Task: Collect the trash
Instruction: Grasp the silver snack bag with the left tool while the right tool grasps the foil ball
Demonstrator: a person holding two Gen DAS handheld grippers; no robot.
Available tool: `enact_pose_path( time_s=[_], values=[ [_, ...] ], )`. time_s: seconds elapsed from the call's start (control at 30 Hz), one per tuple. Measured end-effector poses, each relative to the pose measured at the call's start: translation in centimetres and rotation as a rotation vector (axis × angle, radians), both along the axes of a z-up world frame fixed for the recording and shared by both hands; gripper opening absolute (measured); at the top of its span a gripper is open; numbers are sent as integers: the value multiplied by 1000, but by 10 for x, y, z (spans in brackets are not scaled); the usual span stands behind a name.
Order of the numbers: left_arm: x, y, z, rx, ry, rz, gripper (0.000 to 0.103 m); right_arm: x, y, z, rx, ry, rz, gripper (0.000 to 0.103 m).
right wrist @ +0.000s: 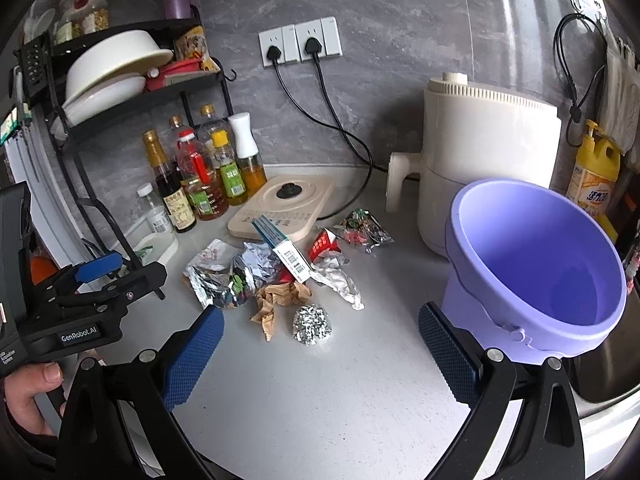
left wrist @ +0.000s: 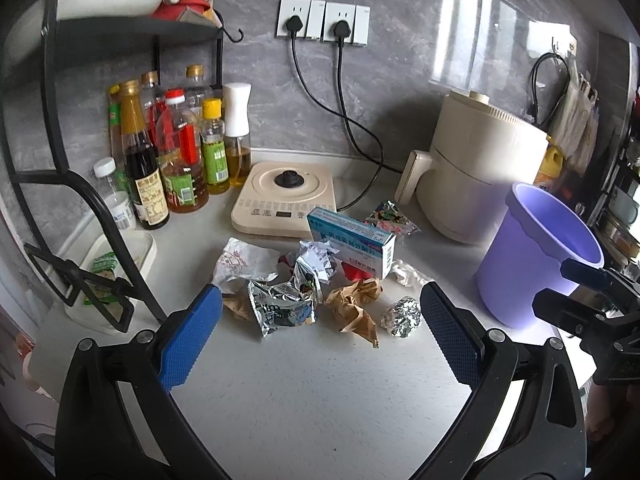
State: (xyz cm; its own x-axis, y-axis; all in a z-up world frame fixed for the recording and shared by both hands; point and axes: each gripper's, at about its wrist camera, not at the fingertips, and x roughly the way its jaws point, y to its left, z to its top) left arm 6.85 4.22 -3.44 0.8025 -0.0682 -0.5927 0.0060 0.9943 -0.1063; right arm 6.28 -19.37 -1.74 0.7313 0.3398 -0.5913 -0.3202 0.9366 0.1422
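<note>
Nearest in each wrist view, both tools hover above the pale grey countertop [left wrist: 320, 392] with nothing between their blue textured pads. The left gripper [left wrist: 320, 332] is spread wide, and the right gripper [right wrist: 320, 344] is spread just as wide.

Just ahead of the left gripper's fingertips lies the trash pile: a crumpled silver foil pouch [left wrist: 282, 306], a crumpled brown paper wad [left wrist: 354, 306] and a small ball of aluminium foil [left wrist: 401, 315] towards its right finger. Behind these sit a white crumpled wrapper [left wrist: 240, 262] and a blue-and-white cardboard medicine box [left wrist: 352, 242] resting on the heap.

To the right gripper's front right, close to its right finger, stands the empty lilac plastic bucket [right wrist: 536, 268].

Further back are a cream induction hob [left wrist: 286, 202], a cream air fryer [left wrist: 478, 168] and a cluster of condiment bottles [left wrist: 176, 152] at the far left.
</note>
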Motion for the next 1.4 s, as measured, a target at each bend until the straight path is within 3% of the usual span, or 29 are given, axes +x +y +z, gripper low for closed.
enact_pose_path(
  time_s=[0.3,0.7,0.9,1.07,1.4],
  values=[
    [26,20,-21,-46,26,-1,98,19,9,-13,-37,44,-33,95],
    [61,37,-49,-79,87,-13,90,47,28,-27,-68,88,-38,95],
    [76,43,-62,-96,132,-11,86,67,41,-36,-88,119,-16,88],
    [91,41,-80,-75,200,-21,79,76,49,-47,-88,149,-11,86],
    [110,42,-111,-63,281,-19,79,91,55,-76,-101,241,4,82]
  ],
)
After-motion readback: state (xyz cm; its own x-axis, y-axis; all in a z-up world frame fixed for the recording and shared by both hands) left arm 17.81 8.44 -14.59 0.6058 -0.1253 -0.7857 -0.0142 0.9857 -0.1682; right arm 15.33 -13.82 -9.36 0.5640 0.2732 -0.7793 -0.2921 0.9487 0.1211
